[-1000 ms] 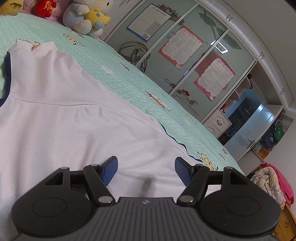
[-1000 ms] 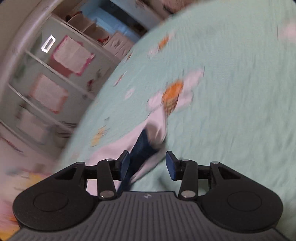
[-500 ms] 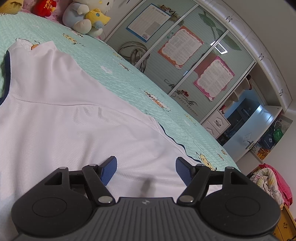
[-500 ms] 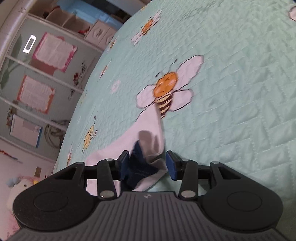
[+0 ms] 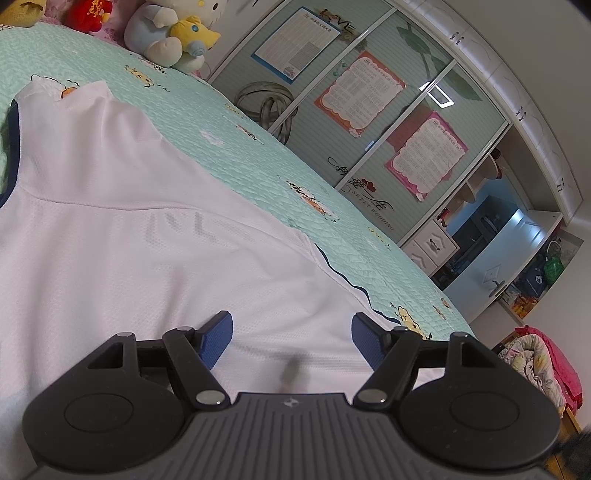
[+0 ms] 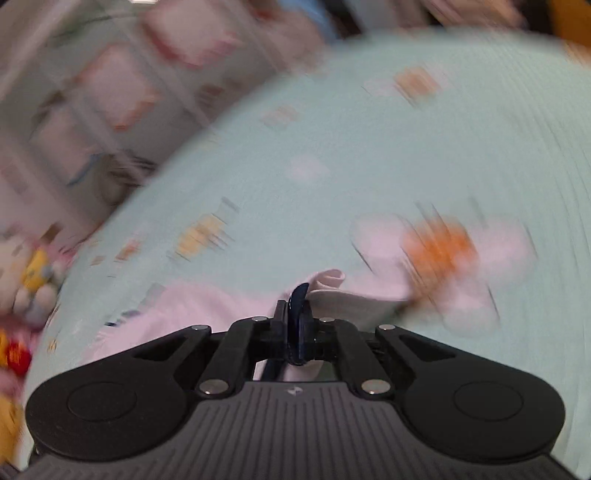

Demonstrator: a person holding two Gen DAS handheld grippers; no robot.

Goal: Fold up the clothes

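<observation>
A white shirt with navy trim (image 5: 122, 236) lies spread on the mint-green bedspread (image 5: 258, 162). My left gripper (image 5: 291, 330) hovers just over its lower part, open, with only flat cloth under the blue pads. In the blurred right wrist view my right gripper (image 6: 300, 314) is shut on a corner of the white shirt (image 6: 332, 291), pinching a white fold and its navy edge between the pads. That corner is lifted off the bedspread (image 6: 332, 155).
Plush toys (image 5: 173, 33) sit at the head of the bed. A wardrobe with sliding doors and posters (image 5: 362, 96) runs along the far side. A drawer unit (image 5: 430, 247) and a pile of bedding (image 5: 535, 362) stand past the bed's right edge.
My right gripper closed on the shirt corner that lay between its pads, then rolled and rose with it. The left gripper stayed still over the shirt.
</observation>
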